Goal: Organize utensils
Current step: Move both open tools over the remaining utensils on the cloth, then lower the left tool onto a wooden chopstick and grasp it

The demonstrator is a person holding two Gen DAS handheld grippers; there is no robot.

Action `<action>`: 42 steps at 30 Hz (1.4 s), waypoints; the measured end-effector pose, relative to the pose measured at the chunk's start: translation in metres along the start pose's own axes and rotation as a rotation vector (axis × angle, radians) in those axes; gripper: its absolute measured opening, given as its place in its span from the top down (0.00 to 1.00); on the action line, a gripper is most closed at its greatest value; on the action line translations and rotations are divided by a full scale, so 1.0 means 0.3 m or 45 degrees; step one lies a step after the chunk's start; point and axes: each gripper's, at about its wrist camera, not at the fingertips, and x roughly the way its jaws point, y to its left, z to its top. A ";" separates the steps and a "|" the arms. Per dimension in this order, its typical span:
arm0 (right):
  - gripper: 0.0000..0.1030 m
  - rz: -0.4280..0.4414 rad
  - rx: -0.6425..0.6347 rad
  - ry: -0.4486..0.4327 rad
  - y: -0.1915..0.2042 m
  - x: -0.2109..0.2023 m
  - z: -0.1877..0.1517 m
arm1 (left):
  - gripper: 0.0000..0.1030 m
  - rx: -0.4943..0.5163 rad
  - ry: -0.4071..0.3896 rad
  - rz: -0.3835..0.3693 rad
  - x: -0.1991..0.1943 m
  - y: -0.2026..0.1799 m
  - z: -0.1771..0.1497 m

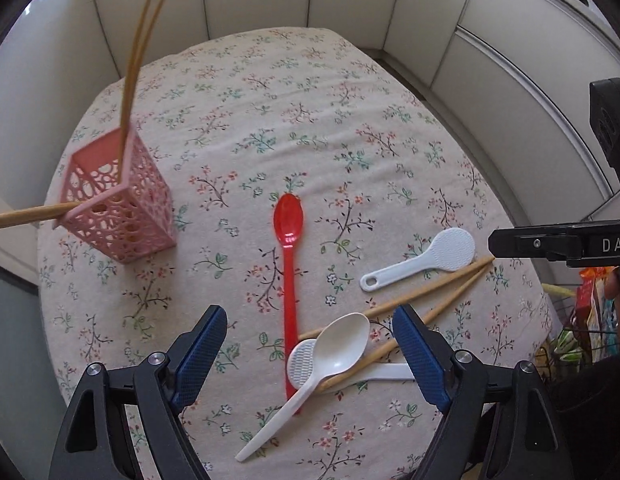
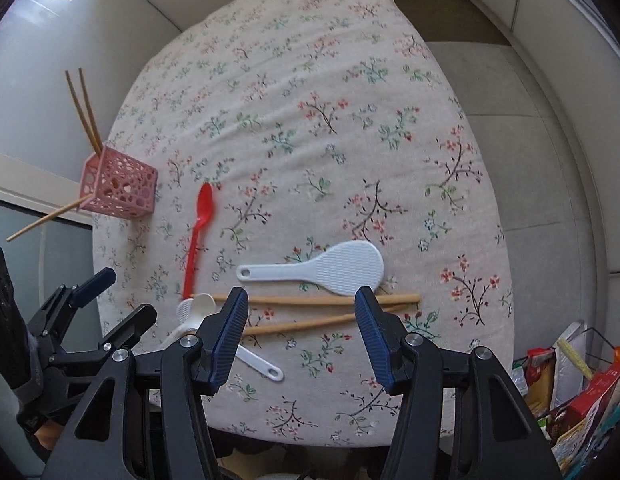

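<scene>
Both tools are wide open and hold nothing. The left tool (image 1: 310, 354) hangs over the tangle at the lower middle of its frame, where a white spoon (image 1: 334, 350) lies across a small rice paddle (image 1: 304, 364), a red spoon (image 1: 288, 240) and two loose chopsticks (image 1: 430, 294). The right tool (image 2: 298, 336) brackets those chopsticks (image 2: 310, 312) at the lower middle of its frame, just below the larger rice paddle (image 2: 330, 268).

The pink basket (image 1: 122, 204) stands at the left edge of the tabletop (image 1: 310, 120), already holding chopsticks (image 1: 136, 72) that lean far out.

Likely trouble: closing on one stacked piece could drag or flick its neighbours, thin chopsticks may slip or cross between the pads, and a bump could tip the light basket over the near edge.
</scene>
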 end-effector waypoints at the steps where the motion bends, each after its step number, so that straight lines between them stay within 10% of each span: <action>1: 0.43 -0.017 0.009 0.008 -0.014 0.005 -0.003 | 0.18 0.034 0.011 0.004 0.014 -0.022 0.003; 12: 0.43 -0.050 0.144 0.021 -0.174 -0.014 -0.017 | 0.74 0.458 0.160 -0.023 0.198 -0.292 0.049; 28: 0.43 -0.005 0.304 0.001 -0.338 -0.058 -0.025 | 0.80 0.603 0.210 -0.076 0.313 -0.512 0.116; 42: 0.43 0.033 0.299 0.040 -0.323 -0.025 -0.015 | 0.89 0.346 0.247 -0.017 0.330 -0.336 0.223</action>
